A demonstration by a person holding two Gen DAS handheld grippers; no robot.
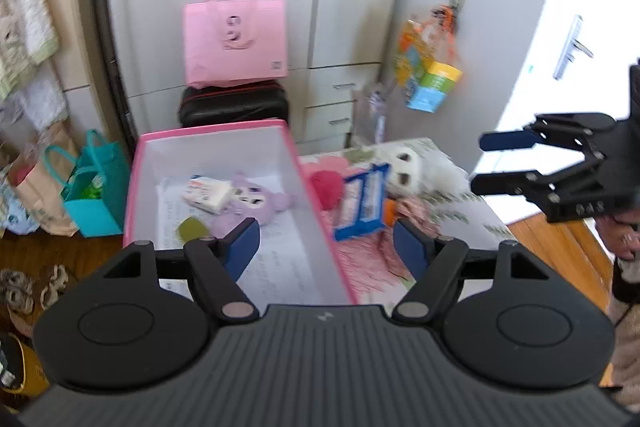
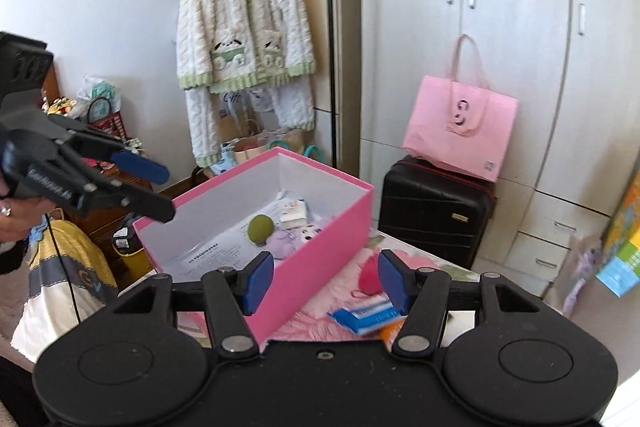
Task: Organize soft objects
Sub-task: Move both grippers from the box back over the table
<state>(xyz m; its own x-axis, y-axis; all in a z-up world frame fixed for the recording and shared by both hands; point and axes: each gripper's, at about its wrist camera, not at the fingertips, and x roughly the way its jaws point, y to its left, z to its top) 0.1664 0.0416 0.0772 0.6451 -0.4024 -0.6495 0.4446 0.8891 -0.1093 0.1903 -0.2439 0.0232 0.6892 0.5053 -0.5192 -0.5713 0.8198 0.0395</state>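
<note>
An open pink box [image 1: 136,187] [image 2: 320,251] stands on the table's left part. Inside lie a purple plush [image 1: 248,205] [image 2: 282,241], a green round pad [image 1: 190,229] [image 2: 261,227] and a white packet [image 1: 208,193] [image 2: 294,213]. On the table to its right lie a red pompom [image 1: 326,187] [image 2: 370,277], a blue tissue pack [image 1: 362,203] [image 2: 366,317] and a white plush [image 1: 416,167]. My left gripper [image 1: 326,247] [image 2: 164,187] is open and empty above the box's right wall. My right gripper [image 2: 326,283] [image 1: 476,163] is open and empty over the box's near corner.
A pink tote bag [image 1: 236,41] [image 2: 460,127] sits on a black suitcase [image 1: 234,105] [image 2: 436,207] behind the table, before white wardrobes. Teal and paper bags [image 1: 94,183] stand on the floor at left. A knit jacket [image 2: 244,27] hangs at the back.
</note>
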